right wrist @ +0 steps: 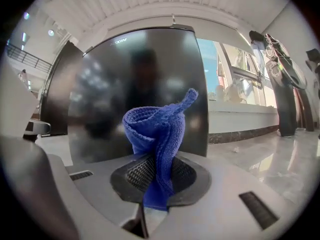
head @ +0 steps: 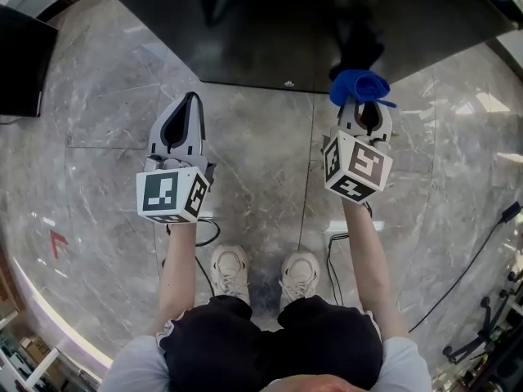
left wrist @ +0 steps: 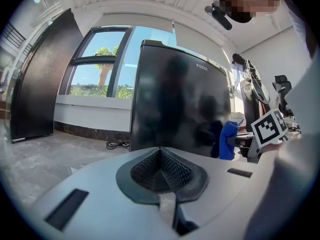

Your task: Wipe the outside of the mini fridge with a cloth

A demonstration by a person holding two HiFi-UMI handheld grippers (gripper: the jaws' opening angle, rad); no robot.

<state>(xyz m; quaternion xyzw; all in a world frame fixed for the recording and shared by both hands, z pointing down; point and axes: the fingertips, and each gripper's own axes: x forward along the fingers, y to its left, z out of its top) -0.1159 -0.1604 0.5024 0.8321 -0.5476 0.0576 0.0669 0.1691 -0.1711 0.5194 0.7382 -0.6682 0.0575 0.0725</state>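
In front of the mini fridge (head: 310,23), on the side of its left half, the left tongs (head: 193,98) are held a little back from the black door. They are pressed together and nothing is between them. They have no part in the work at this moment.

Before the right half of the mini fridge, the right tongs (head: 364,113) are pinching a blue cloth (right wrist: 157,144). The cloth stands up out of them in a twisted fold and is very near the front of the mini fridge.

I judge that the wiping is at its beginning, or between two strokes: the cloth is brought to the door, but I cannot tell if it touches it. The next move calls for pressing the cloth flat against the glossy front and drawing it across with even pressure. The bunched fold may give only a small contact.

In the head view the mini fridge is cut off by the upper edge, so its back and sides are not seen. The door shows only dim reflections, and no dirt can be made out.
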